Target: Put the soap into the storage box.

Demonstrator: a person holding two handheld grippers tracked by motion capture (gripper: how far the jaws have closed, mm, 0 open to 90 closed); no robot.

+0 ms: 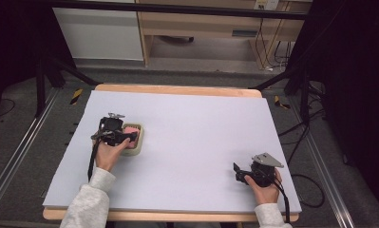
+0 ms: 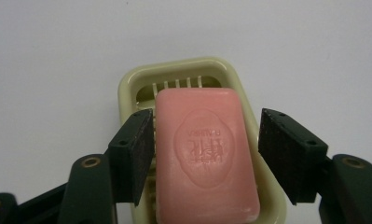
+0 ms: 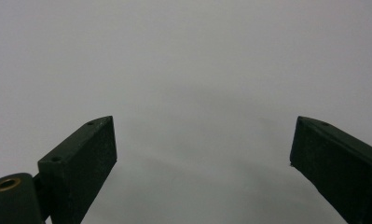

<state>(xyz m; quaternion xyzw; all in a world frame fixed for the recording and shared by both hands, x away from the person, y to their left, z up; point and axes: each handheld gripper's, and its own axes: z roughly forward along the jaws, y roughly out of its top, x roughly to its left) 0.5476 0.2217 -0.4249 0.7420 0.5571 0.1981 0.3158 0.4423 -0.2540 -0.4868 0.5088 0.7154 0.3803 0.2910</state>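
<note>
While the left gripper [image 2: 204, 156] stands open around the pink soap bar [image 2: 204, 154], uneven closing could tip its soap dish [image 2: 127, 84]; the right gripper [image 3: 202, 154] is wide, holding nothing.

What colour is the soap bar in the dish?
Pink soap, in a pale yellow-green dish; the left gripper view shows it best.
</note>
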